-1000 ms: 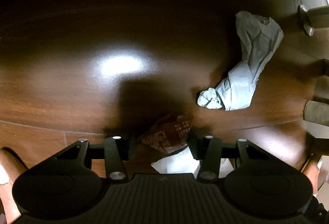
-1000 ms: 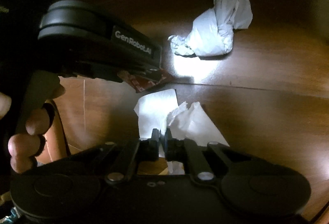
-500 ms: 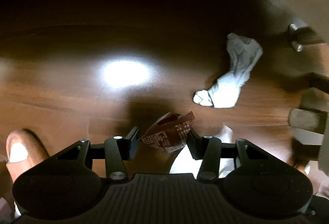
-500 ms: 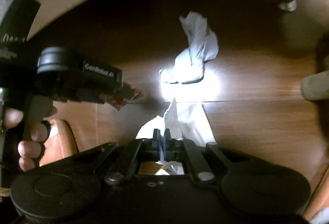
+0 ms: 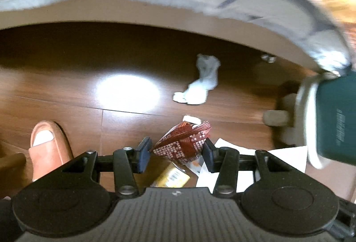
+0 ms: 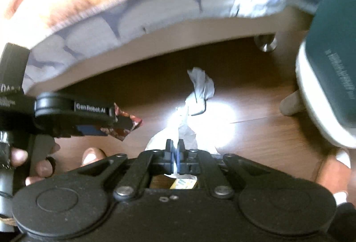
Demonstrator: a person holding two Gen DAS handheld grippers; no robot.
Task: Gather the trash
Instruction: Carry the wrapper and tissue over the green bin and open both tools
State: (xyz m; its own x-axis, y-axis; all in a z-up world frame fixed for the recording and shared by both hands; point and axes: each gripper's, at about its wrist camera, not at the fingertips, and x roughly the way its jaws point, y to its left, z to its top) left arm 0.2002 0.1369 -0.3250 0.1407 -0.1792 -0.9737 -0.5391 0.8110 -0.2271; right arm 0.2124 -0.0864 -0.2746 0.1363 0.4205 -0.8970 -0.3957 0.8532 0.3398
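Taking the crumpled white paper [image 5: 201,86] on the wooden floor [image 5: 66,108] as the landmark: far to its left and nearer the camera, a foot in an orange slipper [image 5: 47,148] stands on the boards. Just this side of the paper, the left tool [image 5: 175,150] is clamped at a middling width on a red patterned wrapper [image 5: 184,144], pinched across its folded body so the loose ends stick up clear of the floor. Below the wrapper a yellow packet [image 5: 172,177] lies on the floor, not yet picked up.

In the right wrist view, directly in front of the same crumpled paper [image 6: 200,88], the right tool [image 6: 175,150] is pressed nearly closed on a white tissue [image 6: 184,130], a thin grip suited to so flimsy a sheet, which hangs from the pads. Right of the paper stands a dark green bin with a pale rim [image 6: 333,77], beside the bed edge [image 6: 155,37]; it is probably where both held pieces are meant to go. The crumpled paper itself lies untouched, under the bed's overhang.
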